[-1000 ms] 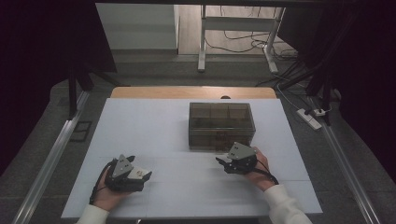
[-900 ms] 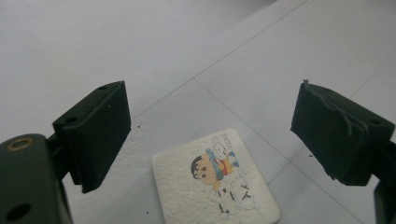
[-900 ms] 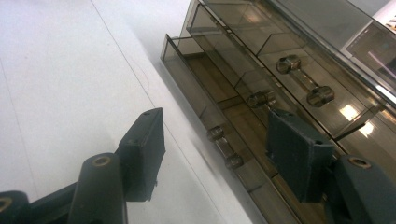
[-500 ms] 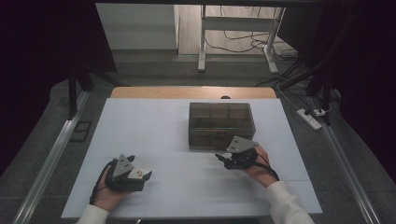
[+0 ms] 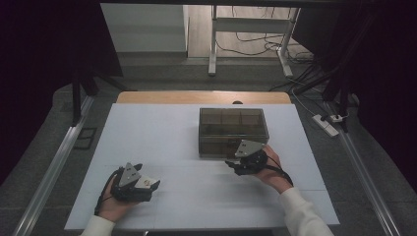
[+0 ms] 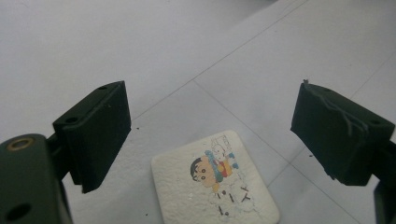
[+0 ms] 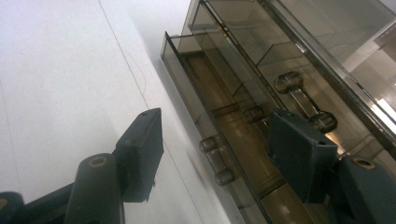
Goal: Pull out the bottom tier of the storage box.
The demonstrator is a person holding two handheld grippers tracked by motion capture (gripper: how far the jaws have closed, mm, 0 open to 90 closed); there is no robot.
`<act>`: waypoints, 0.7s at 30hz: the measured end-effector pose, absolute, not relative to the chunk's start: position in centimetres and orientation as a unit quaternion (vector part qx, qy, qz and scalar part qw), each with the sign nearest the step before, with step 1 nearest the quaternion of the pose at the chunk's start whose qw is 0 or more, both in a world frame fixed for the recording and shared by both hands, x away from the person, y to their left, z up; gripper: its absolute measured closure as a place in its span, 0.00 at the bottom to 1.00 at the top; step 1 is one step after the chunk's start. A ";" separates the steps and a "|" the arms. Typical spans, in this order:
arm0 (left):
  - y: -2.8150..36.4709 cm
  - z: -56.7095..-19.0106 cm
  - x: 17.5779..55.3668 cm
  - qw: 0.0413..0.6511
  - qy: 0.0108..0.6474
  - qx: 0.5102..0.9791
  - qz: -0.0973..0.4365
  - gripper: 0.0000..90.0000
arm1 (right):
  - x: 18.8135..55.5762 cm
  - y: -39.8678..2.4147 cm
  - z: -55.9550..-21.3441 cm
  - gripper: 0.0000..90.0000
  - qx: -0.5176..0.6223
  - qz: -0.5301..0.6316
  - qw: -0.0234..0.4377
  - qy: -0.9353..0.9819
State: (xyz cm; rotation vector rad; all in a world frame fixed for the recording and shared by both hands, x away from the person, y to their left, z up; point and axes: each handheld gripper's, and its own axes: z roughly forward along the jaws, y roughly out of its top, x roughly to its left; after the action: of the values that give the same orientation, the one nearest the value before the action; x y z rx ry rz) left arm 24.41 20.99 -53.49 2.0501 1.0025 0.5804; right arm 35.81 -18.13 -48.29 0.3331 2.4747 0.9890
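A smoky see-through drawer box (image 5: 232, 127) stands at the middle of the white table (image 5: 157, 132). My right gripper (image 5: 232, 164) is at the box's front, held on its side. In the right gripper view its jaws (image 7: 222, 144) stand open on either side of the lower drawer's bar handle (image 7: 215, 159), without touching it. That drawer (image 7: 187, 60) sticks out a little from the box. A second handle (image 7: 301, 95) sits on the drawer above. My left gripper (image 5: 150, 184) rests near the front left, open over a small white square card (image 6: 215, 186) with a cartoon figure, flat on the table (image 5: 146, 182).
The table's far end has a bare wooden strip (image 5: 196, 97). A power strip (image 5: 327, 124) and cables lie on the floor at the right. A metal rail (image 5: 54, 162) runs along the left side. Dark curtains hang on both sides.
My right gripper has edged slightly closer to the box front. The left gripper and the card have kept still.
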 end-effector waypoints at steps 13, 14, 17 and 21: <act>20.9 -53.5 24.4 0.383 0.392 0.805 0.228 0.13 | 36.4 -17.7 -48.9 0.42 0.104 0.335 0.213 0.912; 20.9 -53.5 24.4 0.383 0.392 0.805 0.228 0.13 | 36.5 -17.7 -49.0 0.43 0.102 0.335 0.212 0.912; 20.9 -53.5 24.4 0.382 0.392 0.805 0.227 0.13 | 36.6 -17.5 -49.3 0.44 0.096 0.323 0.213 0.917; 20.9 -53.5 24.4 0.382 0.392 0.806 0.227 0.13 | 36.7 -17.3 -49.6 0.46 0.087 0.305 0.213 0.924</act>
State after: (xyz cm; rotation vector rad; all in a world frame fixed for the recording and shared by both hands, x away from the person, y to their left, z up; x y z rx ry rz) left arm 24.42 20.88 -53.52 2.0548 0.9989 0.5794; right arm 36.74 -17.34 -49.56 0.2426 2.5650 0.8466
